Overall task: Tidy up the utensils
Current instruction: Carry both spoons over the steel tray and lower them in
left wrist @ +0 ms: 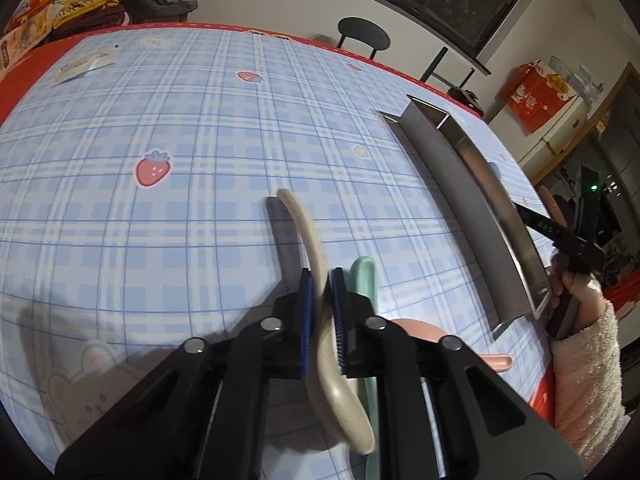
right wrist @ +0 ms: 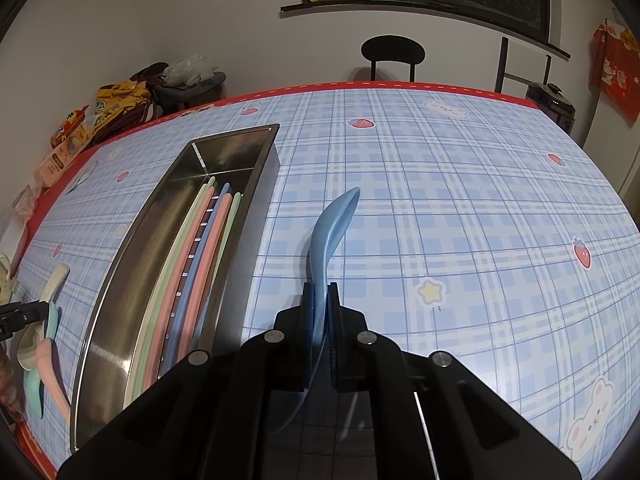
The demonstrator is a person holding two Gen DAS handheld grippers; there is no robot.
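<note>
cream spoon (left wrist: 320,280) lifted; blue spoon (right wrist: 330,236) lifted; chopsticks (right wrist: 200,256) in tray (right wrist: 120,280).

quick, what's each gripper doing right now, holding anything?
Left gripper: closed on the cream spoon.
Right gripper: closed on the blue spoon.

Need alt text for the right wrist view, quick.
The right gripper is shut on a blue spoon, held above the plaid tablecloth. To its left, a long steel tray holds pastel chopsticks.
</note>
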